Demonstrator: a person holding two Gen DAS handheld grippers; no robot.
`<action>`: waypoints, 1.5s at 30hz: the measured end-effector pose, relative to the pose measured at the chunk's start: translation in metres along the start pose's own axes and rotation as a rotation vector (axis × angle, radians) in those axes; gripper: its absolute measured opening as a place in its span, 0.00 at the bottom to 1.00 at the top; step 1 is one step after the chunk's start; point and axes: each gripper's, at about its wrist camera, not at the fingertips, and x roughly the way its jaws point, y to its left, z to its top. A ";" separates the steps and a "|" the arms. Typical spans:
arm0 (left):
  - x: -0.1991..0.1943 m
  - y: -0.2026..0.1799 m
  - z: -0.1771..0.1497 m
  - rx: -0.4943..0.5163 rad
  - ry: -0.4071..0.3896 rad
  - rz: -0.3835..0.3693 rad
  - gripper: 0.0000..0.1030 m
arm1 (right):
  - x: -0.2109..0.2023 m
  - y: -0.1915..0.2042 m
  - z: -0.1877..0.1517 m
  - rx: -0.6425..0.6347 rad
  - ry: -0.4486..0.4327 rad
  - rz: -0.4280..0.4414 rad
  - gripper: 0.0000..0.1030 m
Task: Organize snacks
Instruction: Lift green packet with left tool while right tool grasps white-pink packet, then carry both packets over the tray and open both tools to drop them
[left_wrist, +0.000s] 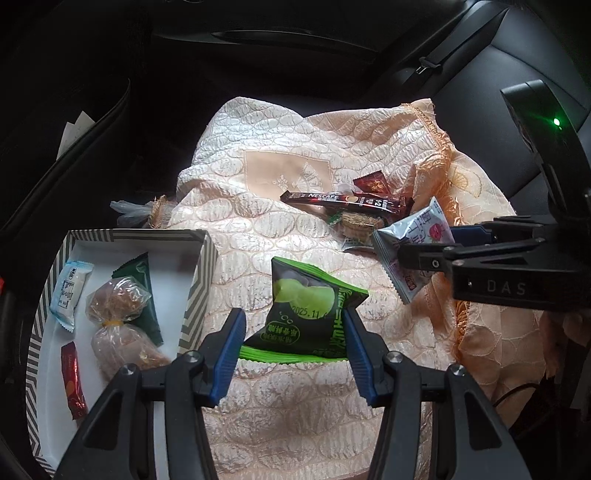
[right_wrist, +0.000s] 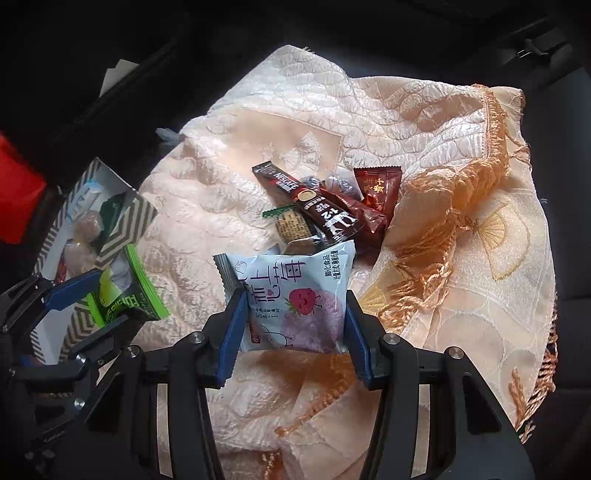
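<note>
My left gripper (left_wrist: 293, 341) has its blue-padded fingers clamped on the two sides of a puffy dark-green snack packet with a lime-green picture (left_wrist: 310, 314), which sits squarely between the pads and looks lifted just off the quilted peach cloth with the orange fringe (left_wrist: 280, 236). Just to its left sits the white cardboard box with a grey zigzag-striped rim (left_wrist: 201, 280), already holding a pale-blue sachet (left_wrist: 70, 291), a dark-green flat wrapper (left_wrist: 144, 291), a clear cellophane bundle of brown sweets (left_wrist: 118, 317) and a small red stick packet (left_wrist: 74, 380). My right gripper (right_wrist: 293, 328) is pinched around the lower half of a light-blue glossy pouch printed with a strawberry (right_wrist: 295, 295); the pouch stands upright between the pads, its top edge poking out ahead of the fingertips. Just beyond that pouch, on the cloth, lies the remaining heap: a long dark-brown Nescafe coffee stick (right_wrist: 310, 203), a maroon square sachet with gold lettering (right_wrist: 376, 184) and a green-edged wafer packet (right_wrist: 291, 225), all touching or overlapping. In the left wrist view, the two grippers are well apart.
</note>
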 end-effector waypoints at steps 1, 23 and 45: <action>-0.003 0.002 0.000 -0.005 -0.004 0.003 0.54 | -0.003 0.003 -0.002 0.003 -0.004 0.015 0.48; -0.063 0.068 -0.036 -0.114 -0.077 0.123 0.54 | -0.038 0.088 -0.026 -0.088 -0.061 0.143 0.48; -0.072 0.165 -0.081 -0.280 -0.040 0.262 0.54 | -0.028 0.203 -0.014 -0.274 -0.031 0.219 0.48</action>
